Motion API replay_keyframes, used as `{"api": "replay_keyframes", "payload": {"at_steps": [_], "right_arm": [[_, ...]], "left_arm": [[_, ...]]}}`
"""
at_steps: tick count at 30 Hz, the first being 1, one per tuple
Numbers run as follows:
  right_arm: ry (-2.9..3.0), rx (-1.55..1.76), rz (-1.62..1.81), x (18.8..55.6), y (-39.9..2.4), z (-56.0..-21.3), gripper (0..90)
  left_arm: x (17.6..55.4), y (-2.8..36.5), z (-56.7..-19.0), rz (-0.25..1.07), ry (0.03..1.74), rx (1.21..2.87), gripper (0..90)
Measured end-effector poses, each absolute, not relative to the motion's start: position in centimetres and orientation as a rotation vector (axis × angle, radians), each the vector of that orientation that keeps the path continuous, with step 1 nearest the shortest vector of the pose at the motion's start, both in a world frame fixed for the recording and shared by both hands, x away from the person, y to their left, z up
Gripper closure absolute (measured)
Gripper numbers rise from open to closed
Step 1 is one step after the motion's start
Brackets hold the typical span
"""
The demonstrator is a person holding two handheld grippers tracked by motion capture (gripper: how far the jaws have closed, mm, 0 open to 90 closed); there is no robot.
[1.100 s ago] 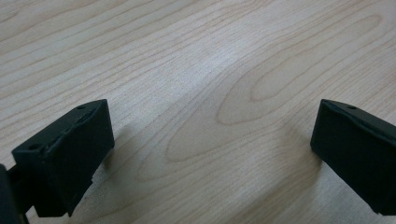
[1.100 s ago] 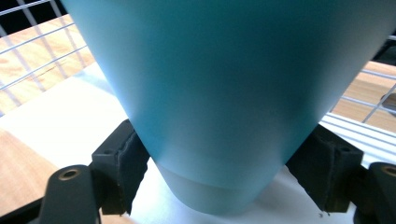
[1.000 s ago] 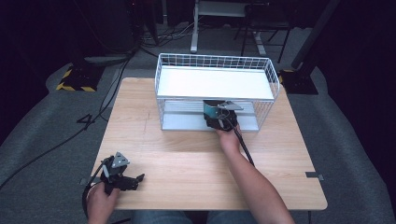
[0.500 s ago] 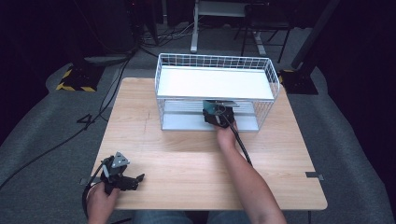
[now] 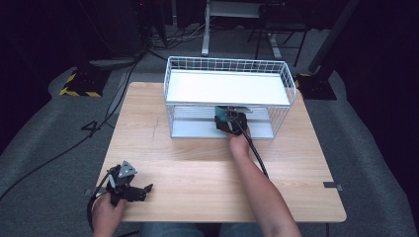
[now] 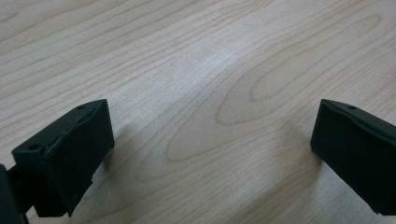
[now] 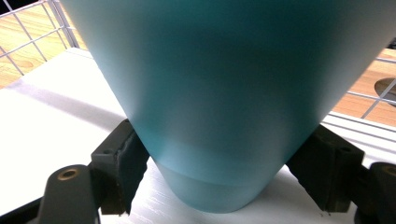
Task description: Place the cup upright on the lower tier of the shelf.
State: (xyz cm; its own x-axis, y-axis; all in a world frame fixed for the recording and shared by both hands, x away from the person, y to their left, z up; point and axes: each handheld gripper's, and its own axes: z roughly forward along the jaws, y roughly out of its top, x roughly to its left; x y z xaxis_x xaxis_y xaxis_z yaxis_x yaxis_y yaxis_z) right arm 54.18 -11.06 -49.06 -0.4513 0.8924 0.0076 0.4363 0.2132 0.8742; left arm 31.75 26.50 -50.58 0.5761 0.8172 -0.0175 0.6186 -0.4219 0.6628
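The right gripper point(image 5: 228, 118) is reaching into the lower tier of the white wire rack point(image 5: 170, 94), and its jaws are pressing against both sides of a teal cup point(image 7: 205, 102) near the narrow base. The cup is sitting on the rack's white lower shelf point(image 7: 42, 121). Gripping low on the taper is probably keeping the gripper clear of the upper shelf point(image 5: 227, 88) just above it, since the gap between the tiers looks tight. Whether the cup is being set down or picked up cannot be told, though the grip looks firm. The left gripper point(image 5: 129, 190) is resting near the front left corner of the tabletop point(image 5: 197, 168), well apart from the rack, with its jaws spread wide over bare wood and nothing between them; it is likely parked there to stay out of the way.
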Motion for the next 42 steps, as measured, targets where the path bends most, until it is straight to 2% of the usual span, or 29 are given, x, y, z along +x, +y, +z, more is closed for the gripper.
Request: {"api": "replay_keyframes", "payload": {"at_steps": [8, 9, 14, 17, 30, 42], "right_arm": [[1.993, 1.214, 1.188, 54.1, -11.2, -49.2, 23.5], [2.011, 1.200, 1.177, 54.1, -11.1, -49.2, 19.4], [2.002, 1.203, 1.201, 53.8, -11.2, -49.3, 12.9], [1.996, 1.196, 1.192, 53.4, -11.2, -49.1, 5.7], [2.035, 1.135, 1.203, 50.7, -13.2, -47.0, 5.7], [2.101, 1.094, 1.239, 46.7, -16.5, -44.8, 6.2]], "left_arm": [[31.7, 26.5, -50.6, 0.410, 1.140, 2.179, 0.0], [31.7, 26.5, -50.6, 0.409, 1.140, 2.179, 0.0], [31.8, 26.5, -50.6, 0.409, 1.140, 2.179, 0.0], [31.8, 26.5, -50.6, 0.409, 1.139, 2.181, 0.0], [32.1, 26.5, -50.6, 0.407, 1.143, 2.179, 0.0], [32.1, 26.5, -50.6, 0.407, 1.143, 2.178, 0.0]]}}
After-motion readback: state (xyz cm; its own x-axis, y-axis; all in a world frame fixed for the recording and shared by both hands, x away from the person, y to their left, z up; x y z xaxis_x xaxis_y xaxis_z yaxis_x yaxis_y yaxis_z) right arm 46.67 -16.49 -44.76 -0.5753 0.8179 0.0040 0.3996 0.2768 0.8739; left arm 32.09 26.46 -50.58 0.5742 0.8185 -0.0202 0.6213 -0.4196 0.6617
